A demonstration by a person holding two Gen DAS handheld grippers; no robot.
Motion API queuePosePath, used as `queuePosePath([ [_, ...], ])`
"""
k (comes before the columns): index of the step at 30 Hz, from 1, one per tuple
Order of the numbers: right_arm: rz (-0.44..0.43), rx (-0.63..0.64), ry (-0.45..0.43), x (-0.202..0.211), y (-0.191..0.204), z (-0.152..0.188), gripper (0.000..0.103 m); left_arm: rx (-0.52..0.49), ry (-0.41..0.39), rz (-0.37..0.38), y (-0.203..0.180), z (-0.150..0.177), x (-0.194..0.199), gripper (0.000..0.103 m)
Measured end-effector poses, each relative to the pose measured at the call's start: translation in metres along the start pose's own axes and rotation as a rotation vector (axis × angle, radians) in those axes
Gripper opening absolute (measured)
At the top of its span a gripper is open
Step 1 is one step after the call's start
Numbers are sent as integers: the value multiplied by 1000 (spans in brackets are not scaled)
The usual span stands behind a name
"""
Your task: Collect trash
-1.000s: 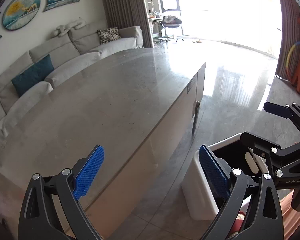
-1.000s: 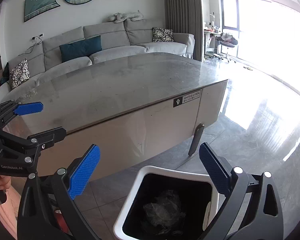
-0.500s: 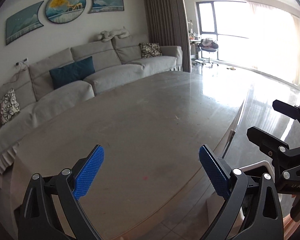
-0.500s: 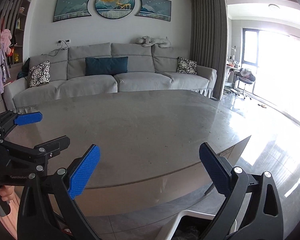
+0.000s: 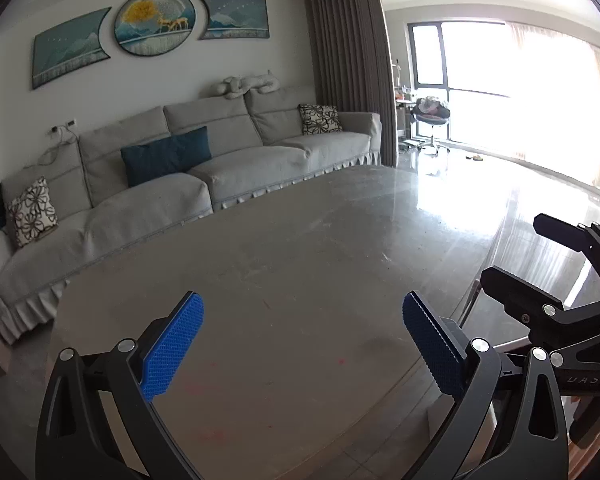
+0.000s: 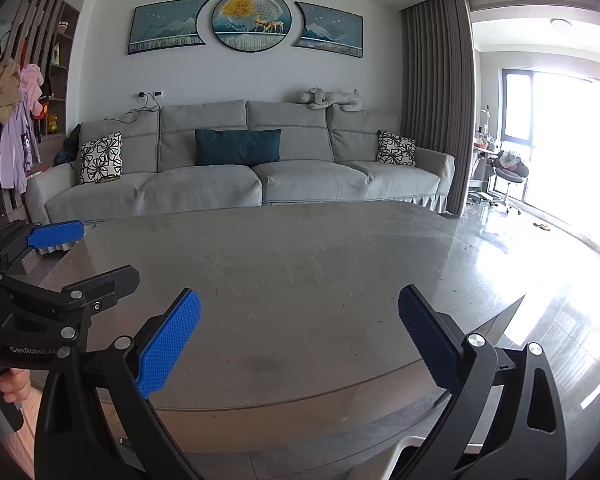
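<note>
right wrist: bin [image 6: 404, 454] seemingly beneath right gripper [image 6: 300, 336]

A home living room

We see a long grey sofa [image 6: 240, 184] with a teal cushion [image 6: 238, 146] and patterned pillows, a three-part wall painting [image 6: 252, 20] above it, and a stone tabletop [image 6: 300, 280] in front. Brown curtains [image 6: 434, 100] frame a bright window, clothes [image 6: 14, 128] hang by a shelf at left, and the floor [image 6: 560, 280] is polished tile.

"GenRobot.AI", partly cut off, on left gripper [image 6: 80, 256] body; other lettering prob. unreadable.
</note>
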State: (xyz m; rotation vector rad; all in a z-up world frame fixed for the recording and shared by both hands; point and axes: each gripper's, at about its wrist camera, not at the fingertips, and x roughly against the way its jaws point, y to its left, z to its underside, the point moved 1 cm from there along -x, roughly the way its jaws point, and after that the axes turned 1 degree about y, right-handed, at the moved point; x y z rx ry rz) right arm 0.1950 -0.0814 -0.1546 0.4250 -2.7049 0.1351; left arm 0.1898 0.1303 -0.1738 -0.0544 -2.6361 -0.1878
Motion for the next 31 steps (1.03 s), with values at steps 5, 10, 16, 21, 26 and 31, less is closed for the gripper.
queuePosePath([
  [5, 15, 5, -14, 8, 3, -3, 98, -1, -7, 12, -1, 0, 4, 99],
  [10, 31, 20, -20, 15, 8, 0, 98, 6, -1, 36, 1, 1, 7, 99],
  [16, 41, 17, -24, 18, 6, 0, 98, 3, -6, 46, -1, 1, 11, 99],
  [21, 48, 12, -30, 24, 6, 3, 98, -5, -14, 51, -3, -3, 15, 99],
  [26, 57, 21, -34, 27, 8, 4, 98, -16, -29, 36, -7, -4, 19, 99],
  [31, 61, 12, -38, 30, 8, 5, 98, -11, -29, 44, -6, -7, 21, 99],
])
